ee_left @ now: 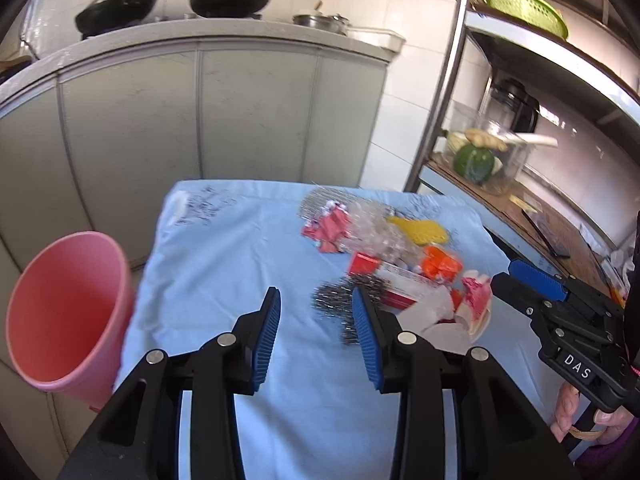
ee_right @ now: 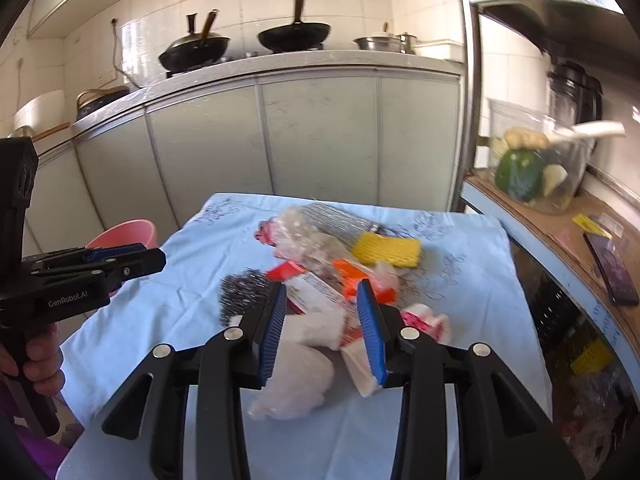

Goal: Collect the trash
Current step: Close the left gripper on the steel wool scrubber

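Two hand-held grippers hover over a blue cloth (ee_left: 248,248) spread on a kitchen table, where a heap of trash (ee_right: 340,276) lies toward the cloth's right side: a yellow sponge (ee_right: 386,251), steel wool (ee_left: 332,300), crumpled clear plastic and red-and-orange wrappers. The left gripper (ee_left: 316,320) stands partly open with nothing between its blue pads, just left of the heap. The right gripper (ee_right: 322,328) is partly open over a white wad and a carton; whether its pads press on them cannot be told. A pink bin (ee_left: 64,312) stands beside the table's left edge.
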The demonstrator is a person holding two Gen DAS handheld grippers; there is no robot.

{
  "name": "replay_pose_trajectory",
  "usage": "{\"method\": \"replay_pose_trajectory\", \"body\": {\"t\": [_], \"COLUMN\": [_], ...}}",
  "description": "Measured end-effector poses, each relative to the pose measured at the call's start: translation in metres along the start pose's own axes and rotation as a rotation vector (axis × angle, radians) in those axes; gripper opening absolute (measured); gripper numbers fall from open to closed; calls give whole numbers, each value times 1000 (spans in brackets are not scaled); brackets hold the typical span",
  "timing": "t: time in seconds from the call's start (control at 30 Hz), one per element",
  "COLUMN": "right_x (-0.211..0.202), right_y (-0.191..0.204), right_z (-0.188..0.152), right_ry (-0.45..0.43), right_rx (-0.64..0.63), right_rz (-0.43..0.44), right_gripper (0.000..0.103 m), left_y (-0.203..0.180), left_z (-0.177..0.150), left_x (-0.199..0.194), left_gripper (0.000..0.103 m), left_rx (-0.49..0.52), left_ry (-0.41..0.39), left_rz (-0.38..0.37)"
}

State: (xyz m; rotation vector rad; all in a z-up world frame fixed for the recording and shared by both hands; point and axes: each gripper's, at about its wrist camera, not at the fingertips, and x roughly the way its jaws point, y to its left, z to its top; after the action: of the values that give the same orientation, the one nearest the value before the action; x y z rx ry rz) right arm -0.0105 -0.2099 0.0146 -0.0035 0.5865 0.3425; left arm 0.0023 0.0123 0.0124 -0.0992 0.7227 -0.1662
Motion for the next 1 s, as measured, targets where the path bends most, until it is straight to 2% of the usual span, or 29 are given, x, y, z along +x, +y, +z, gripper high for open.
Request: {"method": "replay_pose_trajectory", "body": {"t": [0.23, 0.47, 0.73, 0.77, 0.9, 1.0], "right_x": [0, 2, 8, 9, 12, 14], "right_y": [-25, -33, -36, -36, -38, -36], "right_z": [-11, -15, -21, -22, -23, -25], "right_ry": [16, 29, 55, 57, 70, 80], "right_rx": [66, 101, 115, 117, 129, 129], "right_rz": [-23, -29, -34, -34, -38, -39], "right_gripper": [37, 37, 37, 37, 37, 37], "left_y": [-22, -21, -18, -18, -16, -15], "left_z": [-2, -5, -9, -10, -11, -11], "left_x": [37, 65, 83, 84, 82, 76], "left_gripper": [37, 37, 37, 36, 19, 15], "left_rx": [30, -3, -36, -36, -27, -18], "left_ry": [92, 164, 188, 185, 165, 143], "left_rz": [-38, -42, -30, -29, -27, -22]}}
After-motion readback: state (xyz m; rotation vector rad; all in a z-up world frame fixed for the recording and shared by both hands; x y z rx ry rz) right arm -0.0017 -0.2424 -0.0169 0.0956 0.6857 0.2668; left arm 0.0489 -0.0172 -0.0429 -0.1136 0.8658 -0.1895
